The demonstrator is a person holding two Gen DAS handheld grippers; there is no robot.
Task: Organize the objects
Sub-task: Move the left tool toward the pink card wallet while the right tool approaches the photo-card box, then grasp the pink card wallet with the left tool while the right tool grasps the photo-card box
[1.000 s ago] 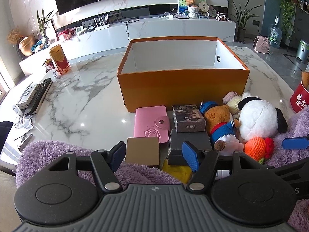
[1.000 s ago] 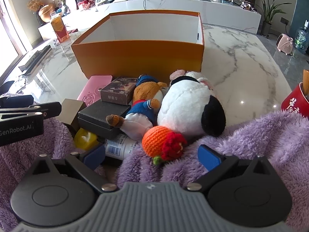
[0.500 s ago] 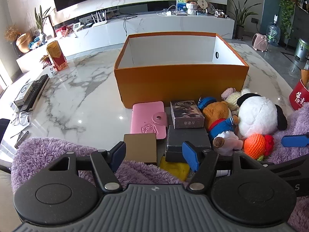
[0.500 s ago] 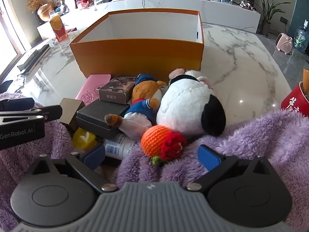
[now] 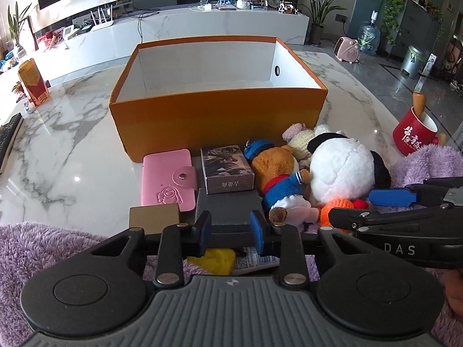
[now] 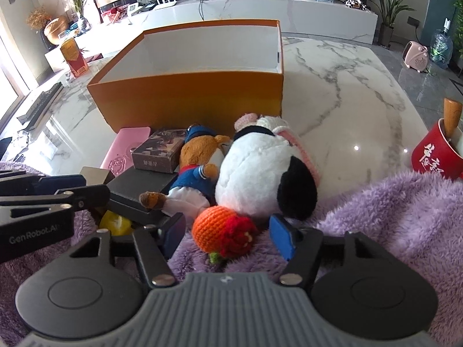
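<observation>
An empty orange box (image 5: pixel 217 110) stands on the marble table; it also shows in the right wrist view (image 6: pixel 191 95). In front of it lie a pink wallet (image 5: pixel 166 182), a printed card box (image 5: pixel 227 169), a dark grey box (image 5: pixel 228 206), a brown bear doll (image 5: pixel 277 173), a white and black plush (image 5: pixel 341 170) and an orange crocheted ball (image 6: pixel 222 232). My left gripper (image 5: pixel 231 232) is open, its pads either side of the dark grey box's near edge. My right gripper (image 6: pixel 227 234) is open, its pads either side of the crocheted ball.
A purple fluffy blanket (image 6: pixel 390 211) covers the near table edge. A red mug (image 5: pixel 415 133) stands at the right. A red carton (image 5: pixel 31 86) and a keyboard (image 5: pixel 8 136) are at the left. A yellow item (image 5: pixel 214 260) and a labelled bottle lie under the dark box.
Both grippers have moved forward toward the pile. The left gripper's pads have narrowed around the dark grey box. The right gripper's pads have narrowed around the crocheted ball.
</observation>
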